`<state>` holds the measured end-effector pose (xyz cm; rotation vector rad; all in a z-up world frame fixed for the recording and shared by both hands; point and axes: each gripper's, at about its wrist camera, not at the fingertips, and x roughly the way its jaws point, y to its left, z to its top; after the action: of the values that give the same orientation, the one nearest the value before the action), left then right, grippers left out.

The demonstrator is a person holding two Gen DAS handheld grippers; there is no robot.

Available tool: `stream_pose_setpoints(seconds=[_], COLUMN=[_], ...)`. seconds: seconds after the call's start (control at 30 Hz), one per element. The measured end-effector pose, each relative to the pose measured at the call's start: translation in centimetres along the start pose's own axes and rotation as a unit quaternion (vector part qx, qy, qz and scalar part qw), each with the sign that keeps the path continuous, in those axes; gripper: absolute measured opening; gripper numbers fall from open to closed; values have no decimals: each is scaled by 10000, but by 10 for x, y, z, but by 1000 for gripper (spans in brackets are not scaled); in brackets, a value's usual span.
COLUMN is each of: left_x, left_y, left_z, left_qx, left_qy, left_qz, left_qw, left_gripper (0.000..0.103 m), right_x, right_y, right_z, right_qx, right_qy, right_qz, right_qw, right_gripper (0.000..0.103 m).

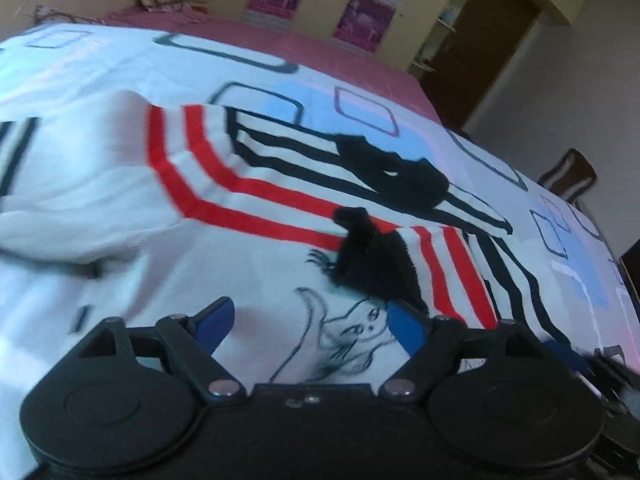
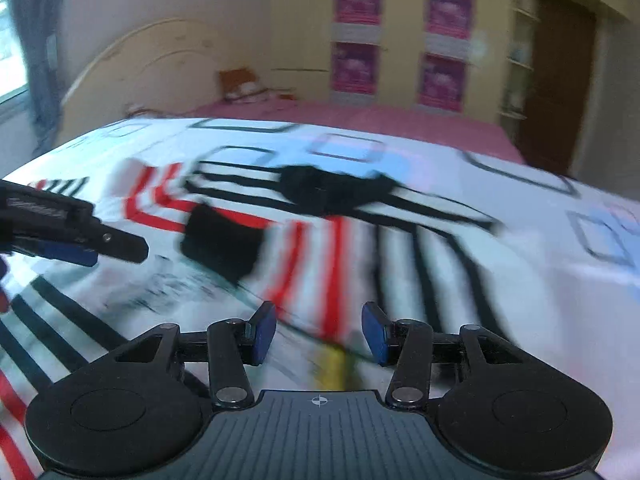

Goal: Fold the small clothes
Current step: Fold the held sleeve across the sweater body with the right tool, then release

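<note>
A small white garment (image 1: 256, 264) with red and black stripes, black cuffs and a cat drawing (image 1: 344, 340) lies partly folded on the bed. My left gripper (image 1: 308, 324) is open just above the cat drawing, empty. In the right wrist view the same garment (image 2: 320, 256) is blurred by motion. My right gripper (image 2: 318, 334) is open over its near edge, holding nothing. The left gripper (image 2: 80, 236) shows at the left of that view.
The bed has a white sheet with square outlines (image 1: 248, 56) over a pink cover (image 2: 360, 116). A wardrobe with pink posters (image 2: 400, 40) and a brown door (image 2: 560, 80) stand behind. A headboard (image 2: 160, 60) is at the far left.
</note>
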<state>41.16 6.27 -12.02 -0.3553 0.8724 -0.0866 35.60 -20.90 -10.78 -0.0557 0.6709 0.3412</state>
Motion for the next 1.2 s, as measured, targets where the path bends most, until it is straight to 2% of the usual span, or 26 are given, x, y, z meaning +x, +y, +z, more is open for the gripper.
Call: stream_pose_setpoints(seconds=[0.13, 0.2, 0.27, 0.3, 0.37, 0.4, 0.5, 0.57, 0.6, 0.7, 0.87, 1.0, 1.07, 1.17, 1.2], left_x=[19, 26, 38, 43, 49, 46, 19, 6, 6, 24, 30, 31, 31, 32, 31], left_y=[-7, -11, -16, -18, -23, -25, -23, -15, -10, 5, 6, 6, 5, 3, 3], left_z=[13, 17, 21, 22, 24, 26, 30, 28, 27, 21, 16, 13, 11, 13, 13], left_qx=[-54, -53, -18, 26, 245, 294, 397, 497, 508, 405, 418, 557, 565, 559, 557], left_qy=[-93, -147, 2, 75, 156, 84, -480, -728, -712, -297, -310, -303, -306, -311, -310], left_qz=[-323, -440, -553, -580, -538, -499, -452, -268, -182, -71, 24, 38, 47, 100, 111], left_qw=[9994, 9989, 9985, 9983, 9981, 9983, 9970, 9957, 9960, 9987, 9986, 9980, 9979, 9979, 9979], left_gripper=[71, 68, 48, 44, 6, 5, 5, 5, 5, 5, 5, 5, 6, 6, 6], right_x=[-19, -18, -13, -9, 1, 5, 6, 7, 7, 10, 9, -25, -28, 0, 9], right_y=[-56, -81, -98, -102, -108, -109, -109, -109, -110, -108, -108, -106, -102, -80, -72], right_z=[-18, -22, -21, -21, -19, -18, -20, -21, -23, -22, -18, -14, -7, 3, 4], right_qx=[808, 1234, 1535, 1610, 1673, 1665, 1591, 1631, 1663, 1590, 1449, 1418, 1446, 1282, 1111], right_qy=[190, 323, 326, 327, 383, 427, 425, 403, 390, 393, 472, -91, -199, 120, 279], right_qz=[-733, -838, -785, -780, -828, -856, -913, -917, -908, -917, -843, -692, -586, -296, -432], right_qw=[9939, 9883, 9845, 9833, 9817, 9814, 9821, 9815, 9811, 9822, 9847, 9874, 9876, 9912, 9925], right_gripper=[47, 47, 47, 47, 47, 36, 30, 24, 24, 23, 23, 23, 23, 23, 23])
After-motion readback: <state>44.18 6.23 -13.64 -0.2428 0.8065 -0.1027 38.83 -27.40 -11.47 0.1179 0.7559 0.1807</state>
